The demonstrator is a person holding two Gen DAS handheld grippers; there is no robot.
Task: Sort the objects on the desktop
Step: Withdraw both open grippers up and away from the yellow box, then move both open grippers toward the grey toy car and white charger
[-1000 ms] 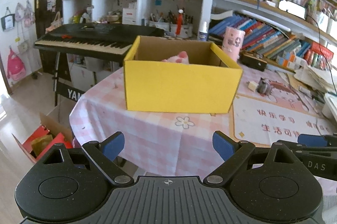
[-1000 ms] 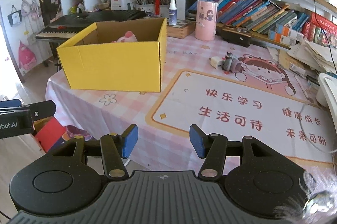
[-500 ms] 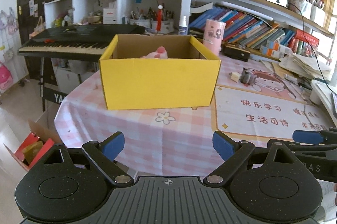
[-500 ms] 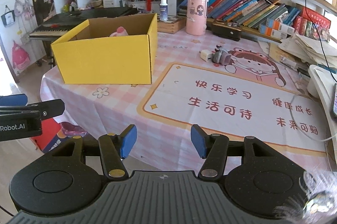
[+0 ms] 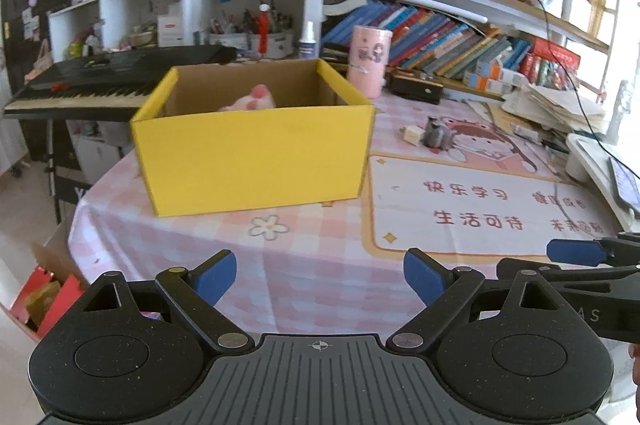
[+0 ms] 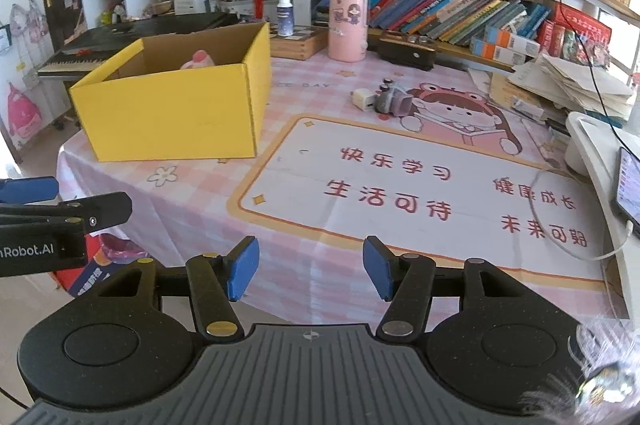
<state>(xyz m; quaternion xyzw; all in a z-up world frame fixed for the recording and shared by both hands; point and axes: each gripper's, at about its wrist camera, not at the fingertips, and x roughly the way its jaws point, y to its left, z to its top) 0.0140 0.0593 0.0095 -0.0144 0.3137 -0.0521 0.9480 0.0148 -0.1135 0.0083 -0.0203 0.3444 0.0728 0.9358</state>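
A yellow cardboard box (image 5: 256, 161) (image 6: 176, 113) stands open on the pink checked tablecloth, with a pink plush toy (image 5: 250, 101) (image 6: 199, 59) inside. A white charger cube (image 5: 412, 135) (image 6: 363, 99) and a small grey toy (image 5: 438, 135) (image 6: 394, 101) lie on the printed mat (image 6: 420, 185) to the box's right. My left gripper (image 5: 318, 275) is open and empty at the table's near edge, in front of the box. My right gripper (image 6: 310, 267) is open and empty at the near edge, in front of the mat.
A pink cylinder cup (image 6: 347, 23), a spray bottle (image 6: 284, 11) and a black case (image 6: 406, 49) stand behind. Bookshelves line the back; papers (image 6: 572, 85) and a white device with a cable (image 6: 600, 161) sit right. A keyboard piano (image 5: 104, 81) stands left, boxes on the floor.
Both grippers have swung rightward and pulled back a little; the box has shifted left in both views and more of the mat shows. Both stay open and empty.
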